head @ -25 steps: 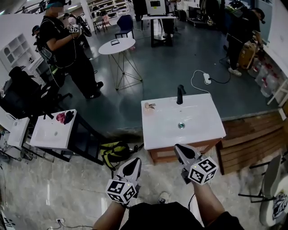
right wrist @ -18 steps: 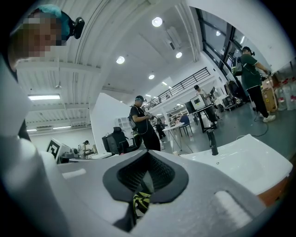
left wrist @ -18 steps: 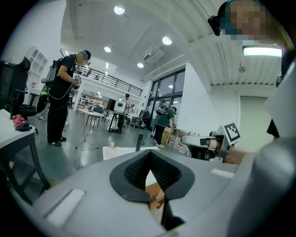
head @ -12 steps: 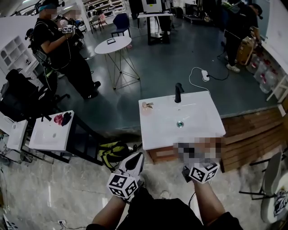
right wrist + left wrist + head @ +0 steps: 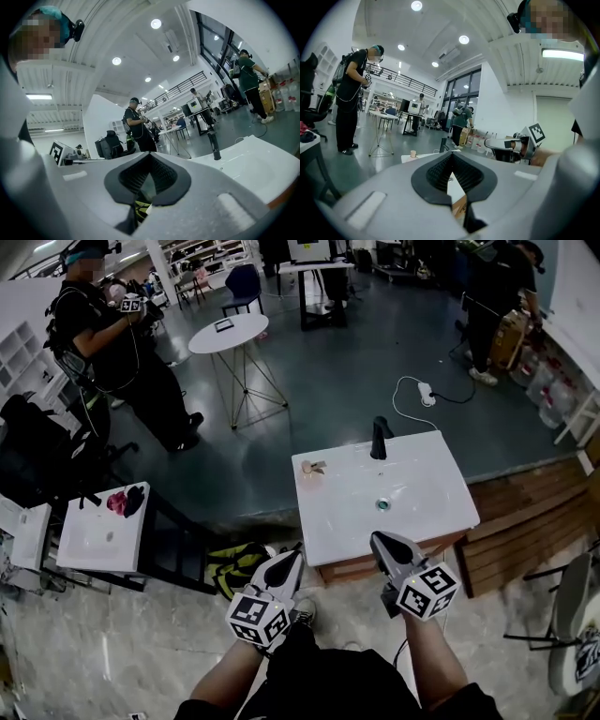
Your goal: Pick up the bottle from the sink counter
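- Bottle [image 5: 312, 467]: small, pale, stands on far-left corner of white sink desk [image 5: 422, 512], close to back edge. Too small to tell more.
- Black faucet [image 5: 379, 438] upright at middle of desk's back edge, right of bottle & apart from it. Drain [image 5: 382, 504] sits mid-basin.
- Left tongs [image 5: 293, 557]: closed, pads meet at tip, grip nothing. Held low by desk's near-left corner, pointing approx. level twd desk.
- Right tongs [image 5: 378, 540]: closed too, pads together at tip, empty. In head view tip overlaps desk's near edge.
- The 2 tongs are side by side w/ a gap btwn. Both are well apart from bottle, w/ desk top btwn.
- Marker cube at rear of each pair, just ahead of person's forearms.
- Yellow-green bag [image 5: 239, 563] on floor, left of desk.
- Second white unit [image 5: 98, 531] further left, red & dark cloth [image 5: 125, 501] on its top.
- Bkgd: round white table [image 5: 228, 334]. Person in black [image 5: 103, 343] stands left of it, holding gear at chest.
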Available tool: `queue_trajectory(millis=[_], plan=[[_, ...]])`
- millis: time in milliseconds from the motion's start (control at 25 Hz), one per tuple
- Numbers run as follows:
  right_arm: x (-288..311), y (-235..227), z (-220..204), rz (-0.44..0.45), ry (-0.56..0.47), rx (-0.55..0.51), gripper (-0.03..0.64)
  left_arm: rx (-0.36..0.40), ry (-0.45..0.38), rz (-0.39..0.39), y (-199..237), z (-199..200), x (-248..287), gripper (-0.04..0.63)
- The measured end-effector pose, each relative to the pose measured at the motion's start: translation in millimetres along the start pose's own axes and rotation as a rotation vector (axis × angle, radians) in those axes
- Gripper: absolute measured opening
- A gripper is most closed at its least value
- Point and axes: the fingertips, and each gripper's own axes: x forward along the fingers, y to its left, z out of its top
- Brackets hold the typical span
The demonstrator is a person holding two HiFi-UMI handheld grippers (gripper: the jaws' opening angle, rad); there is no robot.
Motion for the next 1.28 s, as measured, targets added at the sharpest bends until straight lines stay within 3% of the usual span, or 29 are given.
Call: queue_trajectory(millis=[400,840,1280], plan=[[50.4,-19.0,5.9,-0.131,-0.032,0.006,0.002,0.050,-0.006,-0.081,66.8,7.5,41.6,0.003],[86.1,-31.3,-5.7,-0.233,-0.021,0.023,0.001,0.056,0.022,-0.162,120.1,-3.2,92.0,0.007],[116.6,-58.6,-18.2,-0.338,-0.016,0.047,0.000,0.082,0.068,-0.242,165.5,-23.5,147.1,0.091]])
